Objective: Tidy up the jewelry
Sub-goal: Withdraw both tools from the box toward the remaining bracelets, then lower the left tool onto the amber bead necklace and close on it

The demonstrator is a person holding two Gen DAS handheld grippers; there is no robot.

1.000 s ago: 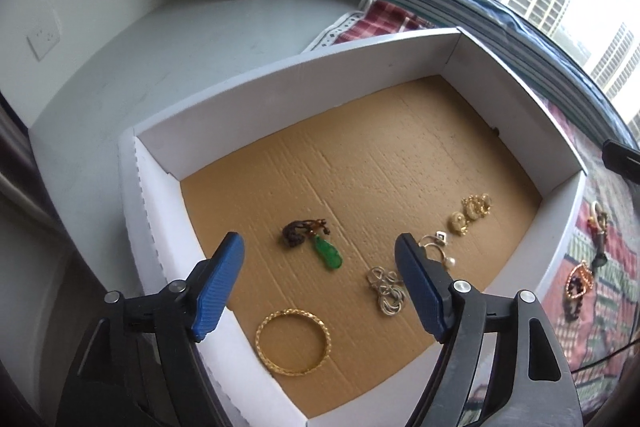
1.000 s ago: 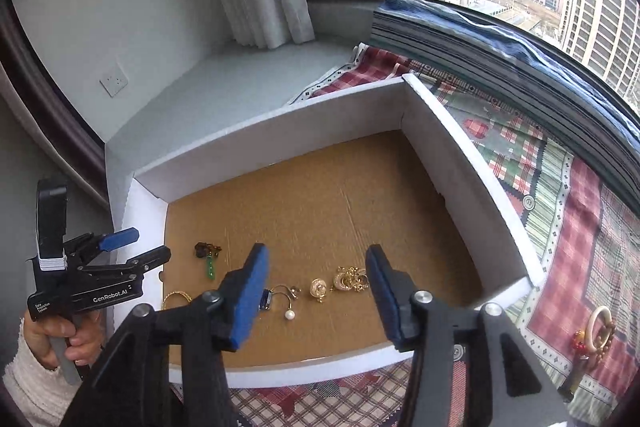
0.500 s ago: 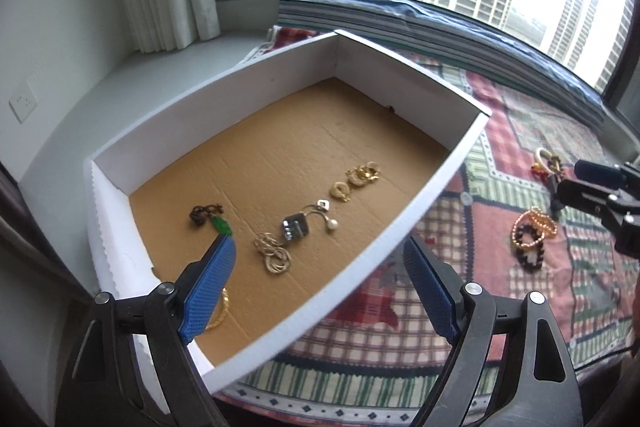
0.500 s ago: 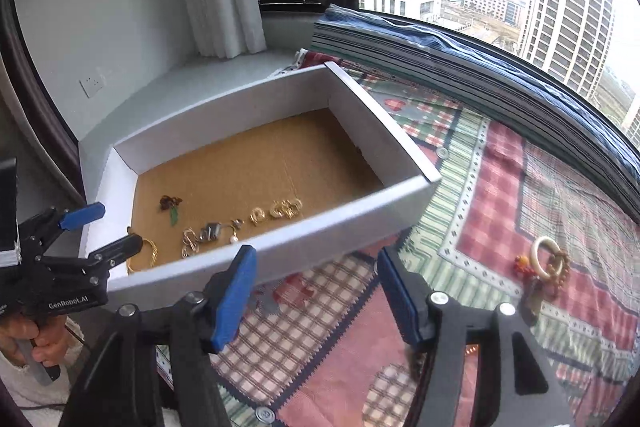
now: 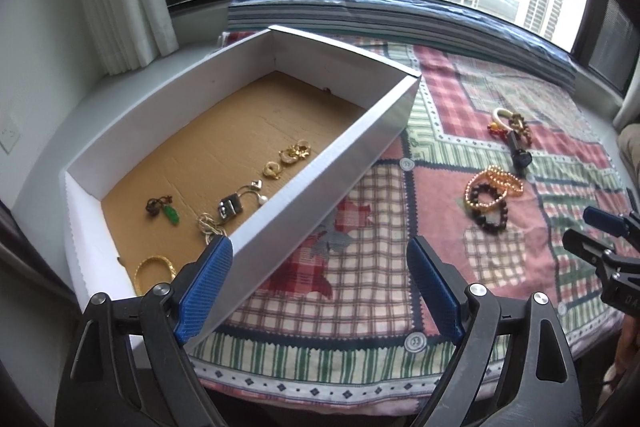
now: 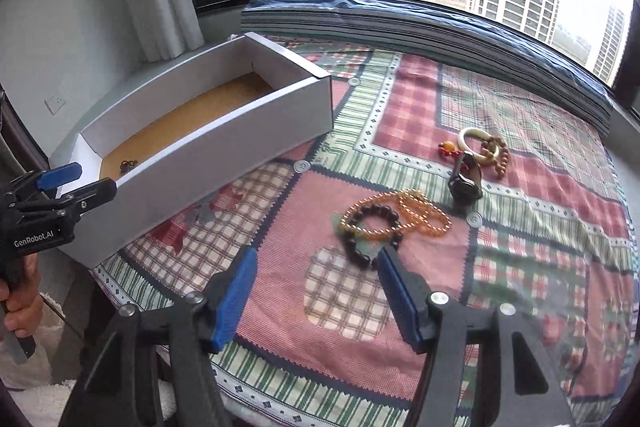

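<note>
**Currently: both claws apart, jewelry split between box and cloth**

1. Left claw (image 5: 320,283): I hold it above the near edge of the patchwork cloth (image 5: 384,235), in front of the box. Its blue pads stand wide apart with nothing between them. The left pad overlaps the box's near long wall in the left wrist view.

2. Right claw (image 6: 316,291): I hold it above the cloth, its pads apart and gripping nothing. The dark bead bracelet (image 6: 374,231) lies just beyond its right fingertip; I cannot tell whether the tip touches it.

3. White box (image 5: 332,163): it rests at the left edge of the cloth, brown cardboard floor exposed. Sorted items lie in a row along the near long wall:
   - gold bangle (image 5: 154,273) in the near-left corner;
   - green pendant (image 5: 171,214) with a dark charm beside it;
   - silver rings (image 5: 208,225);
   - pearl earring (image 5: 250,191);
   - gold earrings (image 5: 294,153), nearest the far end of the row.

4. Unsorted items lie on the cloth, well apart from the box, toward the right side:
   - orange bead bracelets (image 6: 420,215), overlapping the dark bead bracelet;
   - white bangle (image 6: 478,143), tangled with wooden beads and a red charm;
   - small dark object (image 6: 464,181), just beside the white bangle.
</note>
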